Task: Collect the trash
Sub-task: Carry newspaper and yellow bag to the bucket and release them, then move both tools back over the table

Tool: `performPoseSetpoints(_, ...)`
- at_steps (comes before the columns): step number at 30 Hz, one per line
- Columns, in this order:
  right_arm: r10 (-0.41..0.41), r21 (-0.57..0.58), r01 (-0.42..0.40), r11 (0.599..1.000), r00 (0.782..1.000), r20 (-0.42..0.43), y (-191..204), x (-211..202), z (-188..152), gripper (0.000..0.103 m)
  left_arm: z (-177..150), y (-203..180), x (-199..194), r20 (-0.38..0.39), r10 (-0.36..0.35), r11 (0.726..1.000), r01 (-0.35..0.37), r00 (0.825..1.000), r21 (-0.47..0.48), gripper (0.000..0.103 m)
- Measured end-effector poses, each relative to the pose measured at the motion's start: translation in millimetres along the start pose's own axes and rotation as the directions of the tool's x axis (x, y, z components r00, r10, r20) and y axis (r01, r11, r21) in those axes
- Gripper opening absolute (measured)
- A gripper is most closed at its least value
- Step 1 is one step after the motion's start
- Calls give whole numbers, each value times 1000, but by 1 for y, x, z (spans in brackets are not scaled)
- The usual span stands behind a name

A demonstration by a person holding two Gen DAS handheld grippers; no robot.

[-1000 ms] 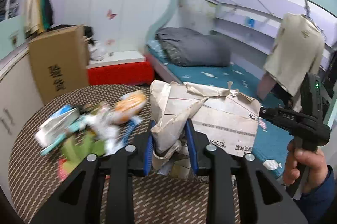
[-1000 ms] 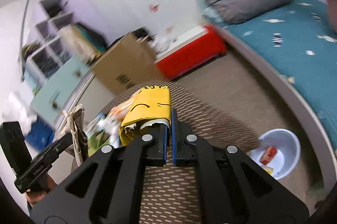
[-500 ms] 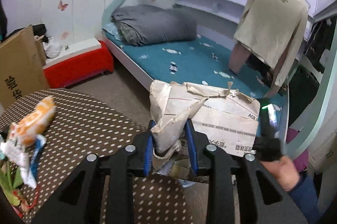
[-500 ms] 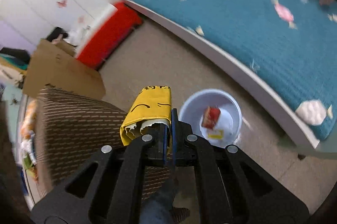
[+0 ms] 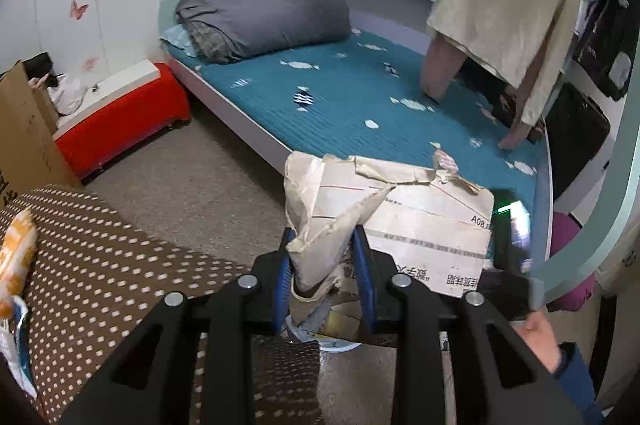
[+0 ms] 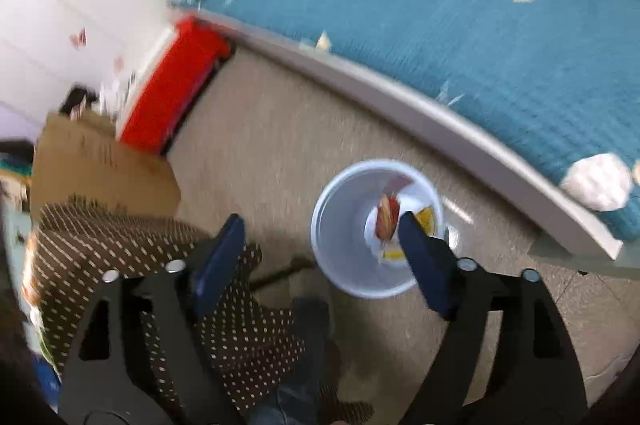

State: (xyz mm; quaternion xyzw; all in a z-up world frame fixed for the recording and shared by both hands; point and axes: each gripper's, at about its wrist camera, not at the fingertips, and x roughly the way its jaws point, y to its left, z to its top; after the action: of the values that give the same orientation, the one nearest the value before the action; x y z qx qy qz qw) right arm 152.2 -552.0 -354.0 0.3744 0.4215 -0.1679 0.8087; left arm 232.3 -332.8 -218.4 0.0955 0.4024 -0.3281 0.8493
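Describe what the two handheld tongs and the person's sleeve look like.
Both are matte black plastic frames with triangular cut-outs and round silver bolt heads. The left tongs have blue pads lining the inner faces of their fingers; the right tongs carry broad dark-blue pads. From the left camera, the right unit's black body shows a small green light. The hand wears a dark blue sleeve.

Left tongs clamped, angled down; right tongs opening, nothing between them.
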Motion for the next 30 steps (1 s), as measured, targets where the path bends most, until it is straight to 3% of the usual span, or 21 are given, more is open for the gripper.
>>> performPoseSetpoints(5,-32,53,24,998,986,162,-19,-63,8,87,7,-23,33,-71,-7,999,10,997,38,28)
performPoseSetpoints(11,-7,63,-9,998,967,253,-26,-107,15,88,12,-45,82,-191,11,996,6,981,89,37)
performPoseSetpoints(12,-6,63,-11,998,966,258,-27,-110,16,88,12,-46,89,-207,16,996,4,978,94,40)
performPoseSetpoints(15,7,59,-23,998,964,267,-26,-117,15,89,11,-49,113,-266,41,995,-15,963,98,83)
performPoseSetpoints(17,8,61,-25,998,964,266,-29,-120,15,89,10,-48,119,-270,83,992,-53,959,116,85)
performPoseSetpoints(20,3,61,-19,998,965,263,-28,-118,12,92,7,-43,123,-312,82,994,-54,947,100,88)
performPoseSetpoints(30,-6,12,3,1000,967,253,-2,-125,1,97,11,-34,50,-153,61,997,-53,986,55,88)
